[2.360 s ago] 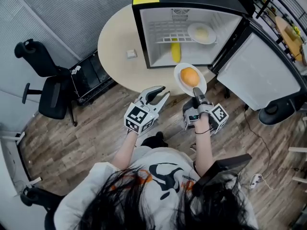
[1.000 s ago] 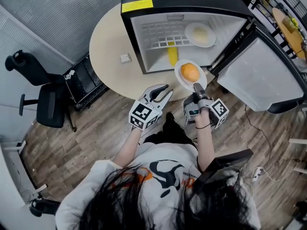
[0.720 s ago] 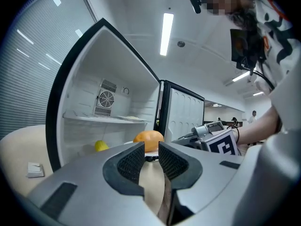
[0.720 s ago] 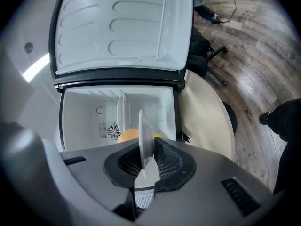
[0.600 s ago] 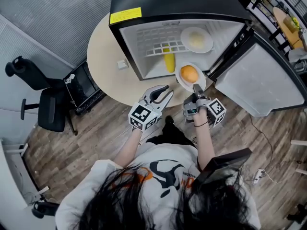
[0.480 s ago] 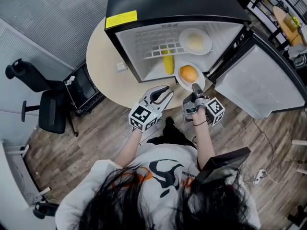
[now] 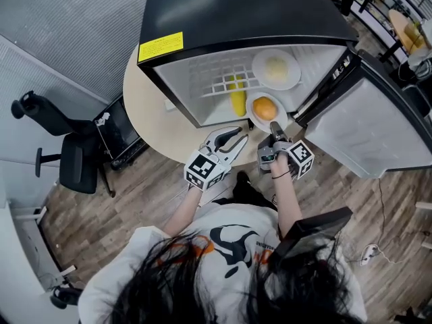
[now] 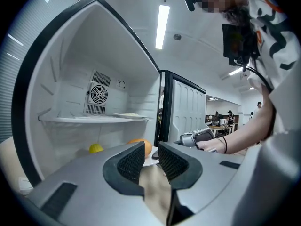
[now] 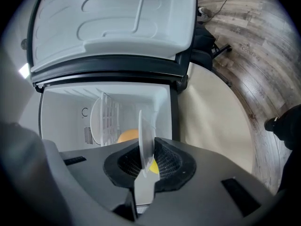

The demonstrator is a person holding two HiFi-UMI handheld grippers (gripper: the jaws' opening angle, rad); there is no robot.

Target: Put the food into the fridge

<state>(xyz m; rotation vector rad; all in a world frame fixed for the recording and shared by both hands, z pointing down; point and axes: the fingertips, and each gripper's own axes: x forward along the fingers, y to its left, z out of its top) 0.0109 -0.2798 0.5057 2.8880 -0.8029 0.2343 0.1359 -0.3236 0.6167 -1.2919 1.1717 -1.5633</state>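
An orange (image 7: 264,106) lies on a small white plate (image 7: 255,117). My right gripper (image 7: 275,129) is shut on the plate's near rim and holds it level at the open front of the black fridge (image 7: 236,5), just right of a yellow fruit (image 7: 237,96) on the fridge floor. In the right gripper view the plate (image 9: 141,126) stands edge-on between the pads, with the orange (image 9: 126,135) behind. My left gripper (image 7: 229,139) hovers left of the plate, its jaws a narrow gap apart and holding nothing. The left gripper view shows the orange (image 8: 145,146) past its jaws (image 8: 151,157).
A second plate of pale food (image 7: 275,67) sits on the wire shelf (image 7: 216,79). The fridge door (image 7: 364,130) hangs open to the right. The fridge stands on a round beige table (image 7: 152,106). An office chair (image 7: 67,157) and wood floor lie to the left.
Both grippers have moved forward toward the fridge. The plate with the orange has gone from in front of the opening to its front edge, beside the yellow fruit.
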